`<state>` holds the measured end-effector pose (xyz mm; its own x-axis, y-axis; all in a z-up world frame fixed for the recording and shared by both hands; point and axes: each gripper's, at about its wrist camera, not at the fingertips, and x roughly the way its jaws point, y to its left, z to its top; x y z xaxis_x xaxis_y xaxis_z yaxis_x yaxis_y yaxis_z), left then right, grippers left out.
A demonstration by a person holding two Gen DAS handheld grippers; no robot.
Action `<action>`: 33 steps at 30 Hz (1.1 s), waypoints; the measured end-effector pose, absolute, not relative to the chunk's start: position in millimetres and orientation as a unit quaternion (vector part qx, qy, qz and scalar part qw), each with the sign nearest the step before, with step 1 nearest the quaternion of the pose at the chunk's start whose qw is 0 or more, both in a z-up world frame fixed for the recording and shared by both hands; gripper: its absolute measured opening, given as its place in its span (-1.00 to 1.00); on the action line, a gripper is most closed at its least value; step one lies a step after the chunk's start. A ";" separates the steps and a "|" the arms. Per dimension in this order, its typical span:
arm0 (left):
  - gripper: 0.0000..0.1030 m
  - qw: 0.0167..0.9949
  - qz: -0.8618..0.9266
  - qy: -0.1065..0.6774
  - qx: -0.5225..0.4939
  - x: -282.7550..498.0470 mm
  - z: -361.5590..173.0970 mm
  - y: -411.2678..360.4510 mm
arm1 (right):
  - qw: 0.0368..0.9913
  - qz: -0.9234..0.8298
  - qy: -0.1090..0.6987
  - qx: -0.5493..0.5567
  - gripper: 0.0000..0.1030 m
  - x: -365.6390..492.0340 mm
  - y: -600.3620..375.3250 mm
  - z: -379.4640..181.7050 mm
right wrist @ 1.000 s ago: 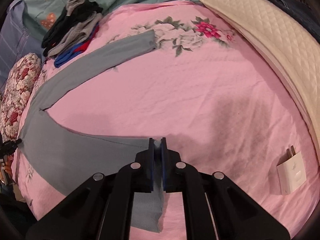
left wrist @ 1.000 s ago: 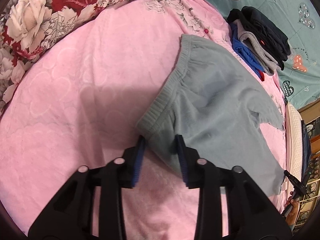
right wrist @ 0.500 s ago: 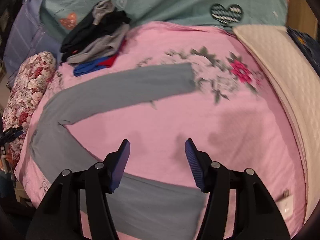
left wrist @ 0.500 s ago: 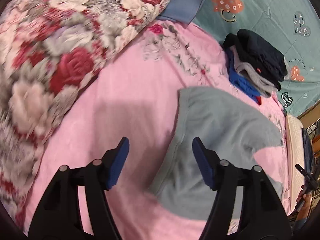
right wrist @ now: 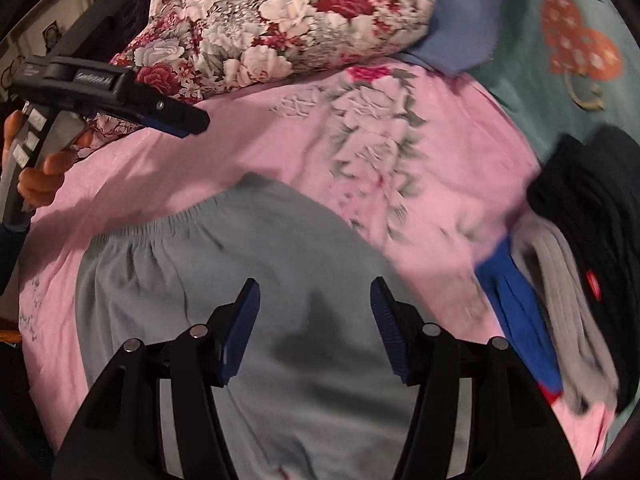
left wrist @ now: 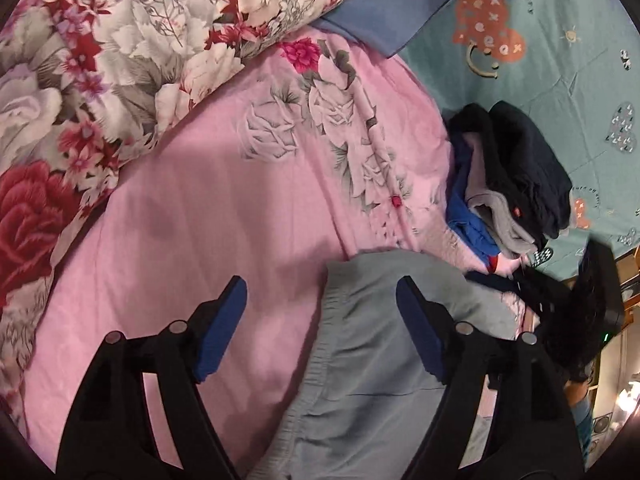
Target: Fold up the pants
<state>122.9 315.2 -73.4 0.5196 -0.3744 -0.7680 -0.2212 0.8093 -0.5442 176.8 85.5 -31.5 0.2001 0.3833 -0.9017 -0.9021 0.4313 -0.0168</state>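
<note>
Grey pants (left wrist: 368,360) lie flat on the pink bedsheet (left wrist: 200,220), elastic waistband toward the floral pillow. My left gripper (left wrist: 320,290) hovers over the waistband's far corner; its jaws are opening and nothing is between the pads. In the right wrist view the pants (right wrist: 280,240) fill the lower middle. My right gripper (right wrist: 315,287) stands open above the seat of the pants, holding nothing. A finger (right wrist: 176,120) of the left gripper shows at upper left, with a hand (right wrist: 40,176) on its handle.
A stack of folded dark, grey and blue clothes (left wrist: 520,192) (right wrist: 580,260) sits at the right by the pants. A floral pillow (left wrist: 100,80) and a blue pillow (left wrist: 400,12) lie beyond the waistband. A teal sheet (left wrist: 540,60) covers the far right.
Both grippers let go of the grey pants and opened. The right one swung from the leg hem across to the waist area. The left one moved past the waistband toward the pillow.
</note>
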 end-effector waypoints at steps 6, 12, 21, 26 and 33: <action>0.54 0.821 -0.056 0.494 -0.281 137.4 -75.8 330.1 | 0.658 0.485 0.470 -0.333 0.12 214.6 154.3 -58.9; 0.61 0.816 -0.076 0.490 -0.297 142.7 -84.0 337.9 | 0.608 0.501 0.501 -0.358 -0.46 210.2 167.9 -83.7; 0.71 0.781 -0.152 0.498 -0.346 151.4 -100.2 321.2 | 0.630 0.514 0.433 -0.388 -0.88 172.2 154.1 -45.2; 0.71 0.769 -0.188 0.498 -0.356 167.7 -107.9 304.9 | 0.650 0.520 0.407 -0.376 -0.88 158.0 130.5 -24.1; 0.71 0.796 -0.284 0.429 -0.319 158.6 -96.2 287.2 | 0.670 0.510 0.430 -0.325 -0.88 168.5 116.0 -27.5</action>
<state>158.6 287.2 -96.2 0.4705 -0.7252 -0.5027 0.1776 0.6359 -0.7510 168.5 116.0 -27.5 0.1102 0.4035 -0.9083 -0.9633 0.2684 0.0024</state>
